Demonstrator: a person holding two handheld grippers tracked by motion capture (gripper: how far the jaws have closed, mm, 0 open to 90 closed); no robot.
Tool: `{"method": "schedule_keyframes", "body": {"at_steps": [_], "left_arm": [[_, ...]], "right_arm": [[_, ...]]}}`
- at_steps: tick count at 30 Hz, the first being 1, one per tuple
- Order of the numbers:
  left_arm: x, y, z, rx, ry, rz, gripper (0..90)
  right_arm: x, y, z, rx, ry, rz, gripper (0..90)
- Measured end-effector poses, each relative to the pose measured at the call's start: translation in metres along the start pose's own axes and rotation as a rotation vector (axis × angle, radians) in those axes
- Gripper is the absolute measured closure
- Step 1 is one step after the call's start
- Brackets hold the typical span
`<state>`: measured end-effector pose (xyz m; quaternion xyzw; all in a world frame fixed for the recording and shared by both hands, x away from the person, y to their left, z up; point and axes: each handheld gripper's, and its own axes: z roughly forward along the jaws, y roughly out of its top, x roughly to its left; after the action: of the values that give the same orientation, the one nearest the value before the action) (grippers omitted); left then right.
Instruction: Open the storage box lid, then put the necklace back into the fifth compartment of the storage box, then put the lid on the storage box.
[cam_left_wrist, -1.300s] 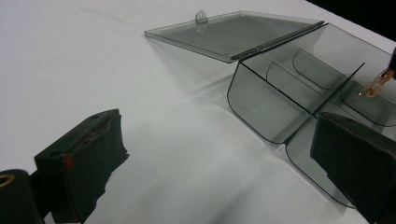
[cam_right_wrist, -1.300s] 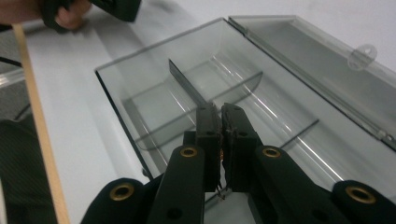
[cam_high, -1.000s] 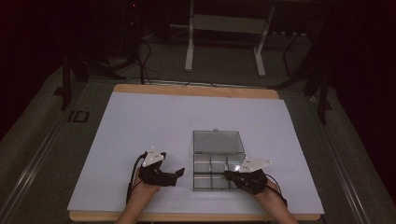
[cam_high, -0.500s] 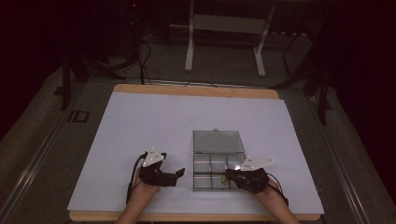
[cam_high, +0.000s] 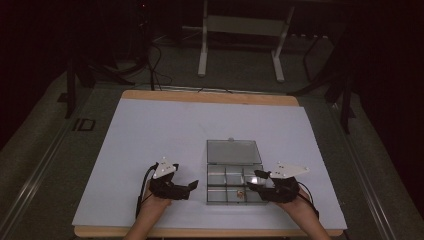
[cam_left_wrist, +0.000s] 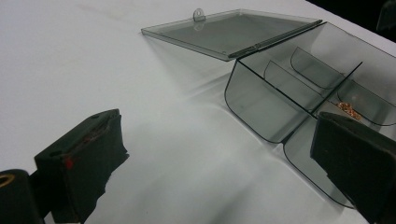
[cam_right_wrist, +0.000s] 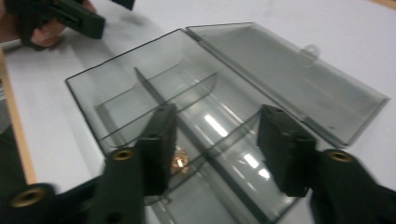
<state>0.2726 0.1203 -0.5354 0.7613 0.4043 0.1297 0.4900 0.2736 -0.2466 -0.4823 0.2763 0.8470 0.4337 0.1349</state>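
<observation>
A clear plastic compartment box (cam_high: 216, 186) lies on the white mat with its lid (cam_high: 234, 151) folded back flat. A small copper-coloured piece (cam_high: 241, 195) rests in a front-row compartment. My right gripper (cam_high: 256, 179) hovers at the box's right end; its jaws have just been opening and now stand open, nothing between the pads. In the right gripper view the gripper (cam_right_wrist: 219, 123) is above the box (cam_right_wrist: 107, 88), with the copper piece (cam_right_wrist: 180, 161) below beside the left jaw. My left gripper (cam_high: 192, 186) rests open left of the box (cam_left_wrist: 261, 102), wide apart (cam_left_wrist: 219, 140), holding nothing.
The white mat (cam_high: 165, 130) covers a wood-edged table with free room to the left and beyond the lid. A metal stand (cam_high: 240, 45) and cables sit on the dark floor behind. The table's front edge runs just under both hands.
The right gripper's jaws have spread apart and it has lifted slightly back from the box. The left gripper has stayed where it was.
</observation>
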Motion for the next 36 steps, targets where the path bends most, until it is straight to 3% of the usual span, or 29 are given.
{"method": "schedule_keyframes", "body": {"at_steps": [6, 10, 14, 17, 25, 28, 31, 36], "left_arm": [[0.0, 0.001, 0.0, -0.001, -0.002, -0.001, 3.4], [-0.001, 0.003, 0.001, -0.004, -0.008, -0.004, 3.4], [-0.003, 0.007, 0.001, -0.01, -0.019, -0.008, 3.4], [-0.005, 0.012, 0.001, -0.02, -0.03, -0.005, 3.4], [-0.01, 0.026, 0.004, -0.044, -0.042, 0.047, 3.4], [-0.011, 0.031, 0.008, -0.029, -0.074, 0.032, 3.8], [-0.014, 0.037, 0.012, -0.028, -0.067, 0.031, 3.8], [-0.017, 0.049, 0.021, 0.016, -0.061, 0.005, 3.7]], "right_arm": [[-0.008, 0.001, -0.008, -0.022, -0.031, 0.021, 30.0], [-0.014, 0.001, -0.012, -0.026, -0.026, 0.039, 21.9], [-0.018, -0.001, -0.015, -0.041, -0.037, 0.051, 21.8], [-0.02, -0.003, -0.019, -0.055, -0.079, 0.052, 27.0], [-0.031, -0.008, -0.026, -0.076, -0.147, 0.086, 34.3], [-0.035, -0.01, -0.027, -0.077, -0.176, 0.104, 34.2], [-0.037, -0.011, -0.027, -0.076, -0.221, 0.109, 34.1], [-0.042, -0.012, -0.026, -0.088, -0.234, 0.126, 34.2]]}}
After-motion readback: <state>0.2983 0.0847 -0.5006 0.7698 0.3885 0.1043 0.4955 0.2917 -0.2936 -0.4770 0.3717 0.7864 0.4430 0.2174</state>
